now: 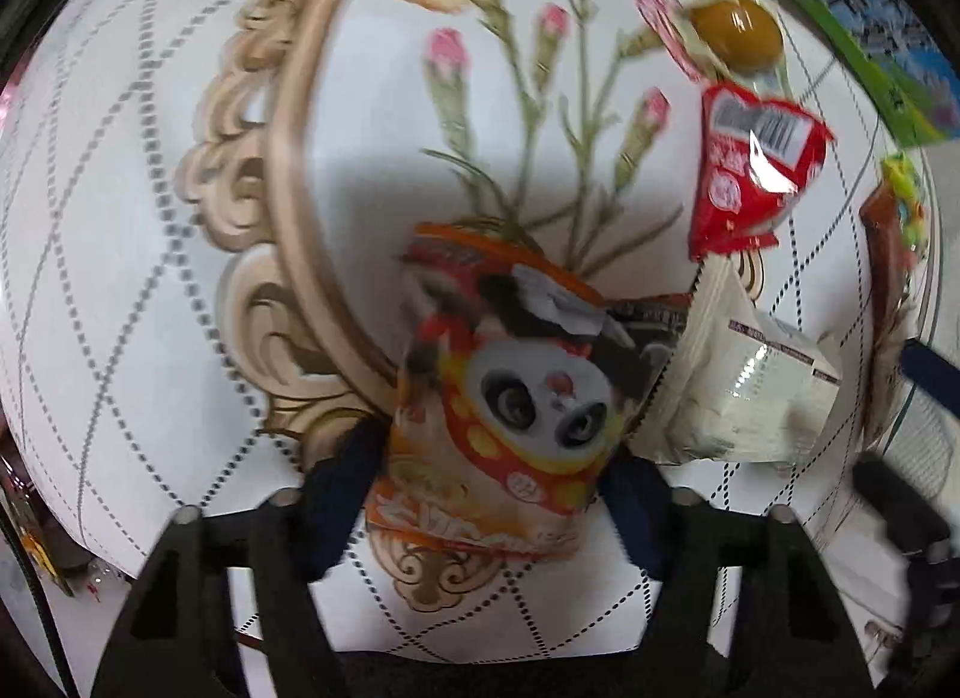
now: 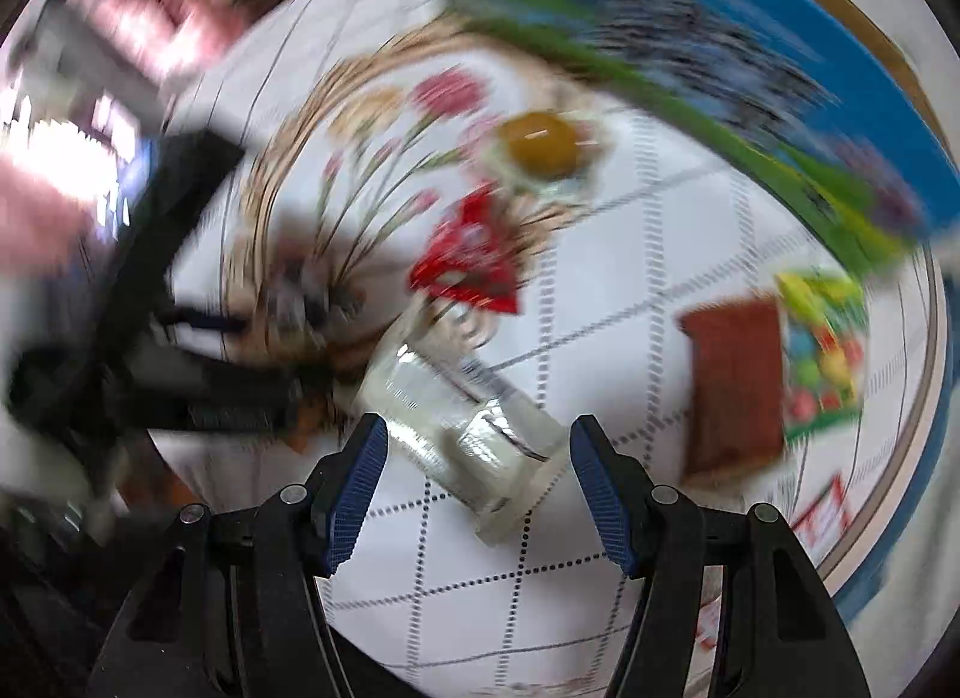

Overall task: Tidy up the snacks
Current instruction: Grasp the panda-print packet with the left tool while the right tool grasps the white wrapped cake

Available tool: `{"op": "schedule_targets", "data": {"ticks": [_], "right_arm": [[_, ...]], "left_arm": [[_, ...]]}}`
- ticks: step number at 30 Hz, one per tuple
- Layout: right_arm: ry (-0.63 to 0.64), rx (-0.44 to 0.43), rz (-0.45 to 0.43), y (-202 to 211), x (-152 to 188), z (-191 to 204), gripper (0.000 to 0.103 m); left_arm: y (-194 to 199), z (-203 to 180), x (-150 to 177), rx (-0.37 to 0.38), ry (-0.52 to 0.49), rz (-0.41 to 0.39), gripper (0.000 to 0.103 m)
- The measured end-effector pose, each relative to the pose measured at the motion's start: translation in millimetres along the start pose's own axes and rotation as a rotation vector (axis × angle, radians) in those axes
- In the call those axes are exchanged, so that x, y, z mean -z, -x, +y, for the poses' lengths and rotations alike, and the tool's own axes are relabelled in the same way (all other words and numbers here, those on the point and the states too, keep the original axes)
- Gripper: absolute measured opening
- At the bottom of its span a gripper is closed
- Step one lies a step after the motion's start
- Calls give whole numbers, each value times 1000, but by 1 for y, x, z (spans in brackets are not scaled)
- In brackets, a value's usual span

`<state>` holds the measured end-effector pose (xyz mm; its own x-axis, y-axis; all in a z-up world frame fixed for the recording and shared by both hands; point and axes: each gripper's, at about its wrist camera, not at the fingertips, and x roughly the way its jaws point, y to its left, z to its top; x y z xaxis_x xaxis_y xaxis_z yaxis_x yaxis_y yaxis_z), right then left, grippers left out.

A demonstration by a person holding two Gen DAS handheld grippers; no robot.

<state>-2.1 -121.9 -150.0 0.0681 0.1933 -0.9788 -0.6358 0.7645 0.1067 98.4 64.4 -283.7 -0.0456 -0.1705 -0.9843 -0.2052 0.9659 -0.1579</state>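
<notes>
Biggest worry first: both views are smearing badly, so the tabletop (image 1: 120,218) and everything on it is looking shaky, and a rushed grab is risking a miss or a knocked pile. The left tongs (image 1: 480,488) are sitting either side of the orange panda bag (image 1: 510,398), pads looking like they're just touching its sides, though blur is making a firm grip hard to call; a loose pinch could be letting it slide out. The right tongs (image 2: 477,488) are hanging partly open around the end of the white packet (image 2: 468,434), not pressing it that I can see. Counting snacks: one panda bag, one white packet, one red packet (image 1: 750,176), one wrapped yellow ball (image 1: 735,29), one brown-and-colourful packet (image 2: 774,380), plus one green-edged box (image 2: 690,38).
</notes>
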Motion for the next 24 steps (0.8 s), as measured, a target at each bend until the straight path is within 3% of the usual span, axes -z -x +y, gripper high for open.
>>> {"op": "schedule_targets", "data": {"ticks": [8, 12, 14, 17, 20, 22, 24], "right_arm": [[359, 94, 209, -58, -14, 49, 67], [376, 134, 257, -73, -16, 50, 62], [220, 94, 261, -72, -22, 32, 62], [-154, -31, 232, -62, -20, -21, 62], [-563, -206, 223, -59, 4, -76, 62], [-665, -281, 218, -56, 18, -89, 63], [-616, -241, 166, -44, 21, -84, 74]], "left_arm": [[4, 17, 5, -17, 28, -27, 63], [1, 8, 7, -38, 12, -33, 63], [0, 2, 7, -38, 10, -36, 63], [-2, -2, 10, -45, 6, -43, 63], [-10, -11, 16, -58, -26, -56, 63], [-11, -21, 16, -48, -52, -51, 64], [-15, -34, 13, -58, -85, -40, 64]]}}
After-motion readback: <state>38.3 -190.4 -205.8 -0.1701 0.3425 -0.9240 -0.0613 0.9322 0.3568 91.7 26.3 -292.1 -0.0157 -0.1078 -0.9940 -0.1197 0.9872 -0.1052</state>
